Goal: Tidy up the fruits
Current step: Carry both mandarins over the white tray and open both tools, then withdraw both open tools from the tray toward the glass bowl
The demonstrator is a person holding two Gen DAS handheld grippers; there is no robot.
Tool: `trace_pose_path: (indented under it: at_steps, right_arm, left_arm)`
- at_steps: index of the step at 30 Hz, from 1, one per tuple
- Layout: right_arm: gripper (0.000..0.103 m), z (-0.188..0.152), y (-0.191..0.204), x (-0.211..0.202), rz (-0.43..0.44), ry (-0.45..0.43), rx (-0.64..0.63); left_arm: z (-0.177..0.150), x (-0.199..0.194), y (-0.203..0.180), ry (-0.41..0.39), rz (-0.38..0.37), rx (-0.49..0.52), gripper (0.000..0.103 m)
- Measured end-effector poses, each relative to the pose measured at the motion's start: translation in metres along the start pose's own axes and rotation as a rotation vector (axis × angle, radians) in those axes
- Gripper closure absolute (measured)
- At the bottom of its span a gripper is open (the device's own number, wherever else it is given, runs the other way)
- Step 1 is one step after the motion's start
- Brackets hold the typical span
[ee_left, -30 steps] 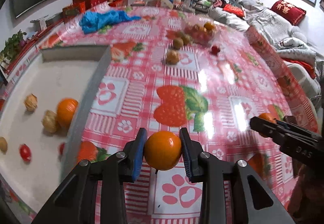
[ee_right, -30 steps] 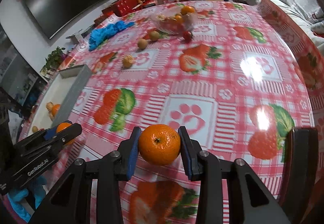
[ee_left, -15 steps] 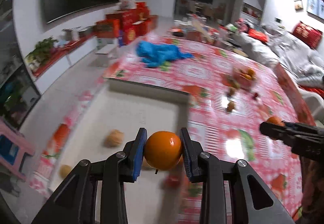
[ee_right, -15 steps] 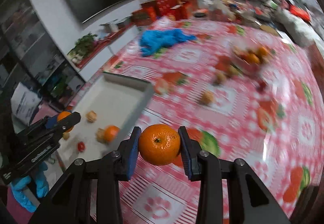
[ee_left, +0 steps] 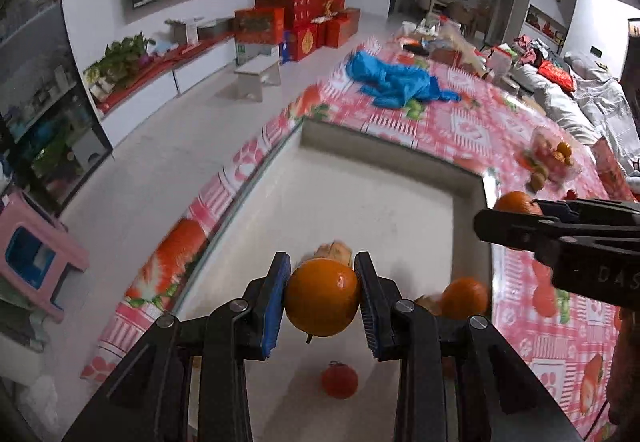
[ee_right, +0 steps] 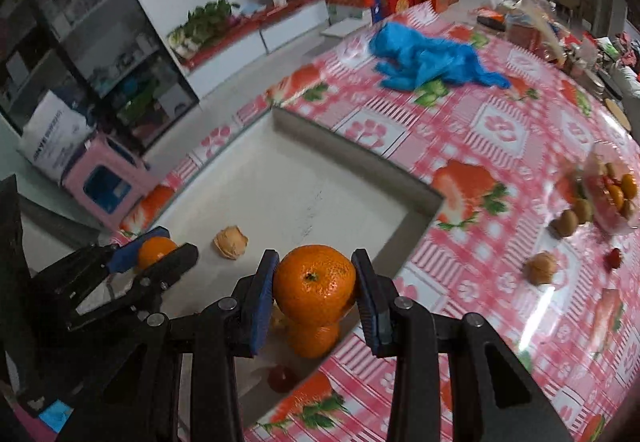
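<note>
Your left gripper (ee_left: 322,298) hides most of the walnut (ee_left: 334,251) behind its held orange (ee_left: 322,296). In the right wrist view, your clamped orange (ee_right: 315,284) covers the top of the orange (ee_right: 313,340) lying in the tray (ee_right: 356,166). The far fruit bag (ee_right: 610,194) blurs; its contents stay unclear.

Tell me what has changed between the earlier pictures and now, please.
Both hand-held grippers moved from over the tablecloth to the white tray: the left hand-held gripper is now above its floor, the right hand-held gripper near its edge. Nothing was taken or released. Each stays clamped on its orange; the tray's fruit did not move.
</note>
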State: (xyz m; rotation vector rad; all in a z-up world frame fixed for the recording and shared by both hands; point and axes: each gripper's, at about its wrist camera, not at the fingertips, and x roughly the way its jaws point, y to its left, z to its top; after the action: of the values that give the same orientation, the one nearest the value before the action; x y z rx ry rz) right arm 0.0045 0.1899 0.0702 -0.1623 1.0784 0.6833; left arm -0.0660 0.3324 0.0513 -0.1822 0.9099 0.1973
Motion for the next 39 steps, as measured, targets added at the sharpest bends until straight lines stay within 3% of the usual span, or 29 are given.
trace_pose_path:
  at_steps: [8,14,15,17,19,24,27,31,39]
  right_arm:
    - [0.061,-0.009,0.006,0.029,0.004,0.071,-0.002]
    - [0.034,-0.006,0.005,0.023,0.007,0.060,0.004]
    - [0.029,-0.006,0.005,0.021,0.003,0.057,0.001]
    - [0.025,-0.007,0.004,0.017,0.001,0.051,0.001]
    - [0.023,-0.008,0.001,0.012,0.002,0.044,0.004]
    - [0.018,-0.011,-0.014,-0.002,0.017,0.037,0.058]
    - [0.011,-0.011,-0.030,-0.016,0.026,0.010,0.106]
    - [0.011,-0.009,-0.061,-0.038,0.017,-0.033,0.181]
    - [0.011,0.002,-0.153,-0.100,-0.114,-0.162,0.342]
  left_arm:
    - [-0.013,0.011,0.000,0.017,0.011,-0.010,0.068]
    - [-0.012,0.009,-0.002,0.011,0.020,0.000,0.066]
    - [-0.012,0.009,-0.003,0.013,0.019,0.000,0.042]
    - [-0.013,0.002,-0.002,-0.025,0.038,-0.017,0.006]
    - [-0.012,-0.007,-0.003,-0.070,0.041,-0.025,0.005]
    - [-0.003,-0.020,-0.014,-0.051,0.006,0.016,0.005]
    - [0.005,-0.033,-0.022,-0.054,-0.041,0.026,0.005]
    - [0.017,-0.053,-0.039,-0.065,-0.103,0.057,0.005]
    - [0.058,-0.092,-0.088,-0.108,-0.245,0.100,0.005]
